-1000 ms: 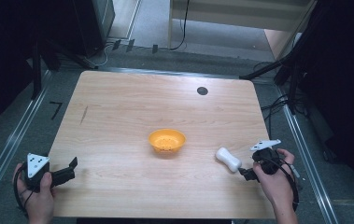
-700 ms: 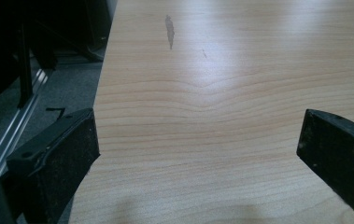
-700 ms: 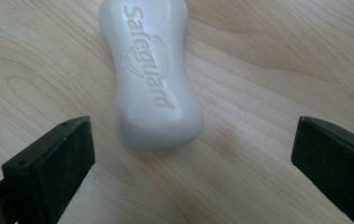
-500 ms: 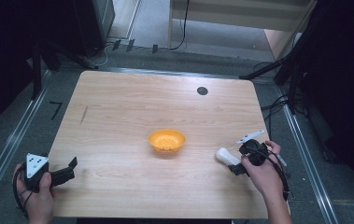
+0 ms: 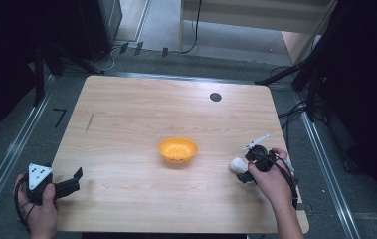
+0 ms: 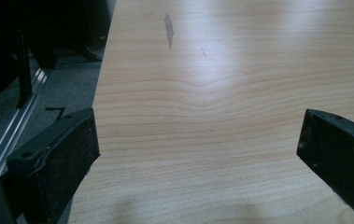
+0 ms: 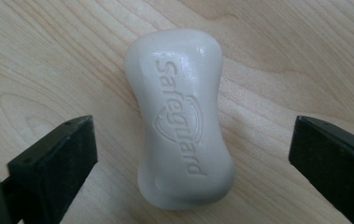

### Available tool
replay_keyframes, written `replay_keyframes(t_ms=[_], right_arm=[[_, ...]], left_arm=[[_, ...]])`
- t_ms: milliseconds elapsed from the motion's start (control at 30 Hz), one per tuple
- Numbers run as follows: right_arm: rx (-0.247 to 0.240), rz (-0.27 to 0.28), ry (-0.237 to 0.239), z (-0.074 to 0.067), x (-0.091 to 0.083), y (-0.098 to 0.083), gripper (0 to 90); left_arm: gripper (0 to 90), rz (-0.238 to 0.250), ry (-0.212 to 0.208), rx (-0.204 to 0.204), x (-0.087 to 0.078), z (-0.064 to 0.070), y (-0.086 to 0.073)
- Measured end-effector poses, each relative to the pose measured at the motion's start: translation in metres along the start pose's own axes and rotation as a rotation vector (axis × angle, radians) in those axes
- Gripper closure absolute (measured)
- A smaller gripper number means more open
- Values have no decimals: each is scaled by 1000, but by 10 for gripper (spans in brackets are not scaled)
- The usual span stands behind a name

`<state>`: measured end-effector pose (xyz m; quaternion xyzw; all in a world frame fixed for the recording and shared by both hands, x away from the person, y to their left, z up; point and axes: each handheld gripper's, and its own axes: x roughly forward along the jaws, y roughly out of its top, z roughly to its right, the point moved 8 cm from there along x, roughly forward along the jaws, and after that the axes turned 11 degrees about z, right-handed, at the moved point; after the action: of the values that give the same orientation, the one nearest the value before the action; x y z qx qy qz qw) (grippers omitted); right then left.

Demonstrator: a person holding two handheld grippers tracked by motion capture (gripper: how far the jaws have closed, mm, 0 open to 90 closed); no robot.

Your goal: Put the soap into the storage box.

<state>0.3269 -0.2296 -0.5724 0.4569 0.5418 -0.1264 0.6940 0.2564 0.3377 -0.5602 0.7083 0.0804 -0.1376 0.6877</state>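
Right gripper view: white moulded soap bar (image 7: 180,119) lies flat on the wooden table (image 7: 48,56), dead centre between my right gripper (image 7: 191,161) jaws — spread wide, long axis along them. Left gripper (image 6: 198,154) spread too — far off, empty.

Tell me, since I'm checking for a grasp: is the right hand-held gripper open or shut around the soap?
Open. The right hand-held gripper has its jaws spread wide, clear of the white Safeguard soap bar lying flat on the table.
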Motion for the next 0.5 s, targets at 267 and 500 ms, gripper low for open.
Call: replay_keyframes(t_ms=[267, 500], right_arm=[[4, -10, 12, -2, 7, 1, 139], [-5, -28, 44, -7, 11, 2, 252]], left_arm=[[0, 0, -1, 0, 0, 0, 0], [0, -1, -2, 0, 0, 0, 0]])
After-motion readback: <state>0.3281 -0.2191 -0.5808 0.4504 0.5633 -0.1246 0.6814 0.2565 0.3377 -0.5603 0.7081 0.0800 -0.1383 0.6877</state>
